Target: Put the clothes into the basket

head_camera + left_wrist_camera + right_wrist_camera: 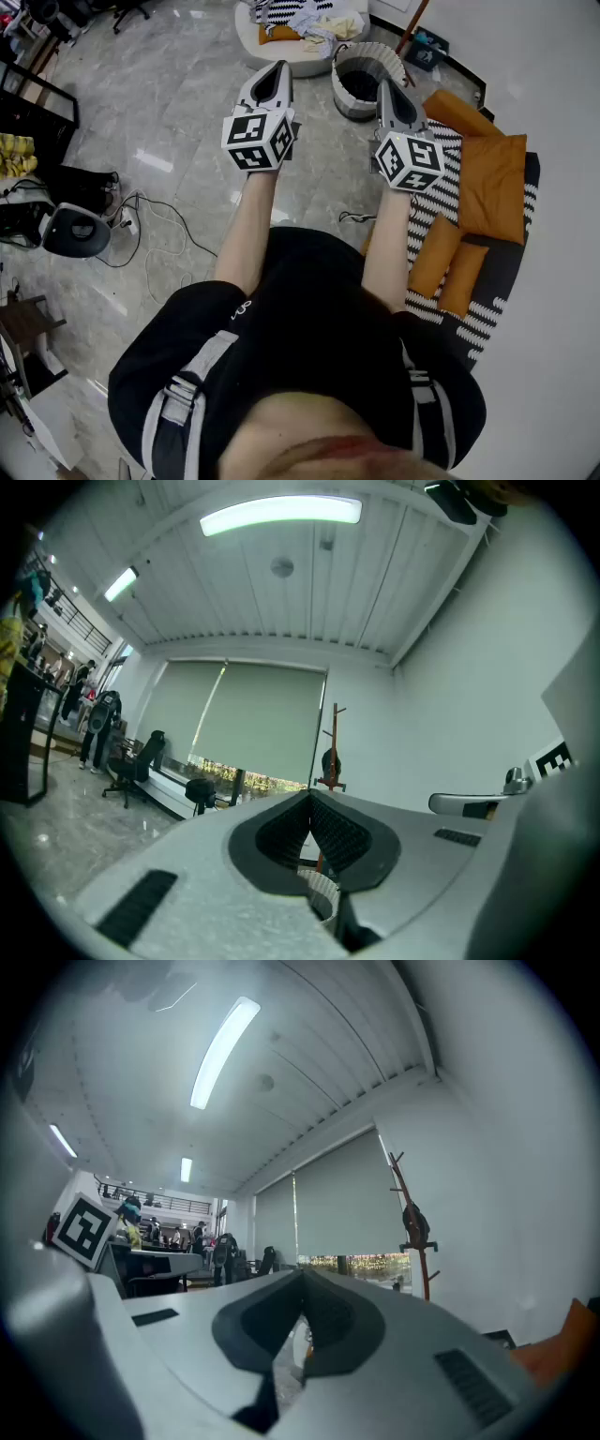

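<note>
In the head view a heap of clothes, striped, pale and orange pieces, lies on a round white cushion at the top. To its right stands a ribbed grey-white basket with a dark inside. My left gripper is held level, its tip just short of the cushion. Its jaws are shut with nothing in them. My right gripper points level over the basket's right side, shut and empty. In the left gripper view a ribbed rim of the basket shows below the shut jaws. The right gripper view shows pads together.
Orange cushions lie on a black-and-white striped rug by the right wall. Cables and a round grey device sit on the marble floor at left, near black shelving. A coat stand stands ahead by the wall.
</note>
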A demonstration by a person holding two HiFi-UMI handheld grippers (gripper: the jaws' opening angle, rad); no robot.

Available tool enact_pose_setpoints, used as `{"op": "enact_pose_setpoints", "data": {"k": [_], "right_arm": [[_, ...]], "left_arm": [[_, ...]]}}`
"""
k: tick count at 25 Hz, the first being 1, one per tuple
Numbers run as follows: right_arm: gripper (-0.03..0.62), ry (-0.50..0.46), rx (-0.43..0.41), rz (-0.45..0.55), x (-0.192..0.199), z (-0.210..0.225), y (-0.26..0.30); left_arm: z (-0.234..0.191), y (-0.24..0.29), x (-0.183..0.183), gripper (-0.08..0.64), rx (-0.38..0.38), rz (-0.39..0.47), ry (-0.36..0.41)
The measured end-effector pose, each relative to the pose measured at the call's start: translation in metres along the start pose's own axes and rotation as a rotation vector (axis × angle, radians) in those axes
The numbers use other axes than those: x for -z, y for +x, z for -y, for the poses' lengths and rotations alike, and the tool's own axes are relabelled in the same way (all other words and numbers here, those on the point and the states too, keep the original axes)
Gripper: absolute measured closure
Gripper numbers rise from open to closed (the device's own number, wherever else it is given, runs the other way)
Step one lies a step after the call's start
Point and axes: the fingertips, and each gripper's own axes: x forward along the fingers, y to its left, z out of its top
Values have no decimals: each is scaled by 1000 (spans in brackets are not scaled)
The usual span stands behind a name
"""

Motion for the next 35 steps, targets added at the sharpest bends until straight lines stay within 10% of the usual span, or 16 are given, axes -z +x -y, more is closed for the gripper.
{"op": "enact_pose_setpoints", "data": {"k": [22, 35], "right_arm": [[581, 139, -46, 67, 3, 7, 78], [581, 179, 19, 15, 78, 84, 263]], "left_arm": [[-80, 15, -5, 560, -156, 38, -39], [-177, 219, 57, 560, -98, -44, -78]]}}
